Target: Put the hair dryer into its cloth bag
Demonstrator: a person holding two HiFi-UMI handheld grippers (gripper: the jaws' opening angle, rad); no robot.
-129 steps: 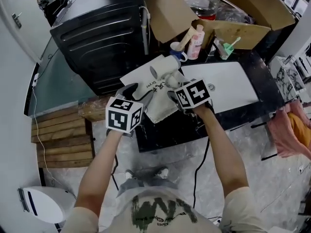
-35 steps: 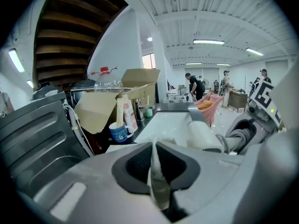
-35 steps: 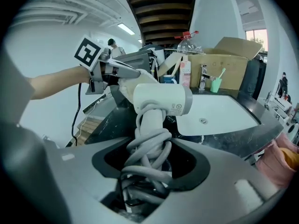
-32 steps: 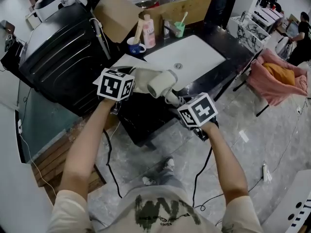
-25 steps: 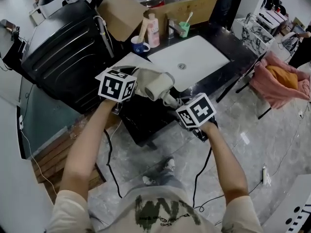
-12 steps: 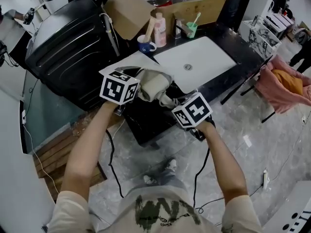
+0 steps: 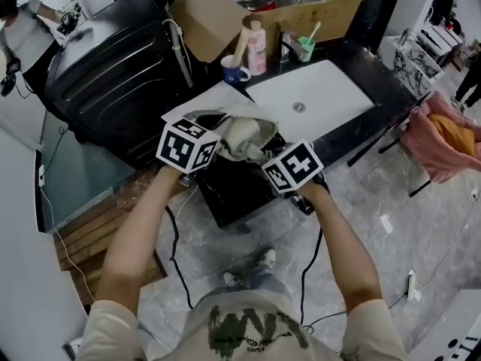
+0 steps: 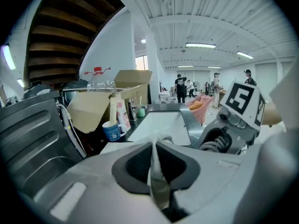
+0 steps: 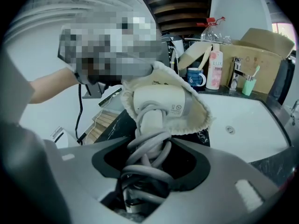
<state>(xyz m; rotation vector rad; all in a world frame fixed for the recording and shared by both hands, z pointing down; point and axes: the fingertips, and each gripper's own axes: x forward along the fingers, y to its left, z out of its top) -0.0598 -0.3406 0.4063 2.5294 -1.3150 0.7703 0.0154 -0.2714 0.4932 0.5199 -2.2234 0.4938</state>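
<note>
**Head view:** A person stands at a black desk (image 7: 347, 51) with a white sink (image 7: 316, 100) set into it, holding a pair of tongs in each hand above its near edge. The left tongs (image 7: 213, 131) lift the rim of a cream cloth bag (image 7: 261, 128), so that its mouth faces the other hand. The right tongs (image 7: 264, 155) carry a white hair dryer (image 7: 237, 136), whose barrel is partly inside that mouth. A blue mug (image 7: 234, 71), a bottle (image 7: 258, 47) and an open cardboard box (image 7: 203, 17) stand at the back of the desk, well apart from the work.

**Left gripper view:** The left tongs are almost fully closed, pinching a thin fold of the bag's cloth between the pads. This grip probably braces the bag against the push.

**Right gripper view:** The right tongs stand fairly wide, clamped on the dryer's handle with its grey cord (image 9: 147, 160) wound round it, so cord and handle travel together. The dryer's body sits in the bag's opening with the cloth rim round it, and the handle is outside. The task looks about half done, with the handle and cord yet to go in
</note>
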